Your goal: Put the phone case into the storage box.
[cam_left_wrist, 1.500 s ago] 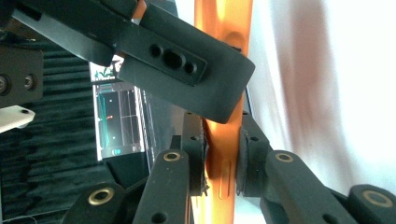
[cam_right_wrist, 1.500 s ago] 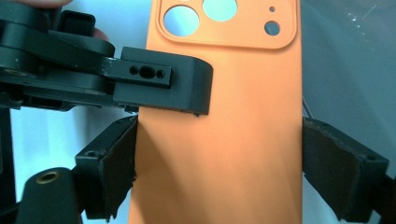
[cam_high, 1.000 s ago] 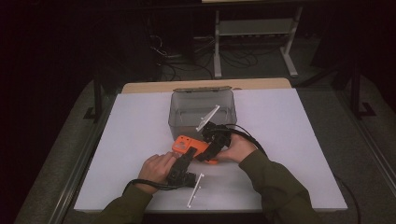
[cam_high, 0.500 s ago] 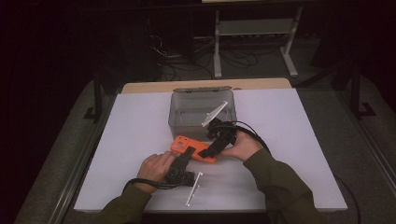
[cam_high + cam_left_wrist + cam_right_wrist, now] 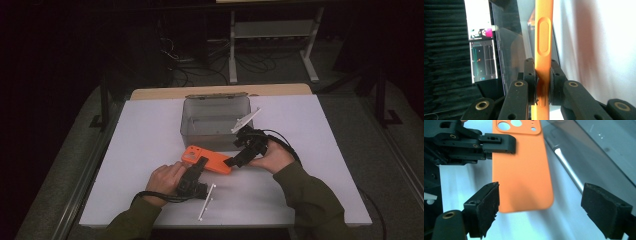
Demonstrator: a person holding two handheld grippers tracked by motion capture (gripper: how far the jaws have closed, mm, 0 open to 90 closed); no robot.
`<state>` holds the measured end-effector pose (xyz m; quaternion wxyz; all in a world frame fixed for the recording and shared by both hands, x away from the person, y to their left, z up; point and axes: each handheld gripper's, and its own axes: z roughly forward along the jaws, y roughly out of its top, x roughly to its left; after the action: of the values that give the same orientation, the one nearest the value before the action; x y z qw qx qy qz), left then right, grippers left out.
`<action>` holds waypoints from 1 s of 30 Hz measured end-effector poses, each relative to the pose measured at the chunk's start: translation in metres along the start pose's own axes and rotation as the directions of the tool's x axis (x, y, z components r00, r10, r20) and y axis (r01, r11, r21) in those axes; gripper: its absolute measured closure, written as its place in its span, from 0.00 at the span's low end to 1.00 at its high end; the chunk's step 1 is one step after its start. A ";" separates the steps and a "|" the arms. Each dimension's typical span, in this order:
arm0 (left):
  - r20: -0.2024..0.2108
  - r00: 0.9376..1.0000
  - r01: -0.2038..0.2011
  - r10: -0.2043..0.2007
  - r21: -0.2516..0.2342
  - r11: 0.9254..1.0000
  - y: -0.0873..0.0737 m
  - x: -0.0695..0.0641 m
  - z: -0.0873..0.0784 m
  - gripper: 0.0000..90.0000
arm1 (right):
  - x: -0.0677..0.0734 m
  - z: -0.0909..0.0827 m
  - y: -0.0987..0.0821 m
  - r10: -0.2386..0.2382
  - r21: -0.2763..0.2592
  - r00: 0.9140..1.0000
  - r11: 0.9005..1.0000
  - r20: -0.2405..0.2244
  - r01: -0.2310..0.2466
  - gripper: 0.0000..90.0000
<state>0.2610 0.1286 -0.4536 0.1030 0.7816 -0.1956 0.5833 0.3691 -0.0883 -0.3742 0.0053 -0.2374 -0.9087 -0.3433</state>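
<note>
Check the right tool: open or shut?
Open. The right tool has its pads wide apart, either side of the orange phone case, touching nothing.

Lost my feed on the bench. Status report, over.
Left hand-held gripper shut on orange silicone phone case. Right hand-held gripper open, jaws either side of the case's end. Clear plastic box just behind; nothing blocking.

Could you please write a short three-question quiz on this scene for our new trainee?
1. True or false: the left gripper is clamped on the edge of the flat orange plastic phone case.
2. The right gripper is: A) shut on the case, B) open at the case's end, C) inside the bin.
3. What stands just beyond the case on the white table?

Key: 1 true. 2 B. 3 the clear grey rectangular plastic bin.
</note>
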 end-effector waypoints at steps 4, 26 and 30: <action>0.000 1.000 -0.004 0.004 0.005 1.000 0.000 0.001 -0.001 0.89 | -0.002 -0.011 -0.010 0.028 -0.023 0.999 0.999 0.043 -0.027 0.16; 0.015 0.995 0.102 -0.102 -0.001 0.995 -0.007 0.009 -0.001 0.89 | 0.007 -0.017 -0.092 0.147 -0.136 0.957 0.984 0.250 -0.116 0.02; 0.026 0.989 0.144 -0.143 -0.011 0.990 -0.008 0.012 -0.001 0.89 | 0.010 -0.017 -0.102 0.164 -0.161 0.949 0.979 0.268 -0.124 0.02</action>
<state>0.2665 0.1343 -0.4416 0.1470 0.8003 -0.1438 0.5633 0.3129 -0.1608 -0.4228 -0.1150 -0.3492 -0.8538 -0.3686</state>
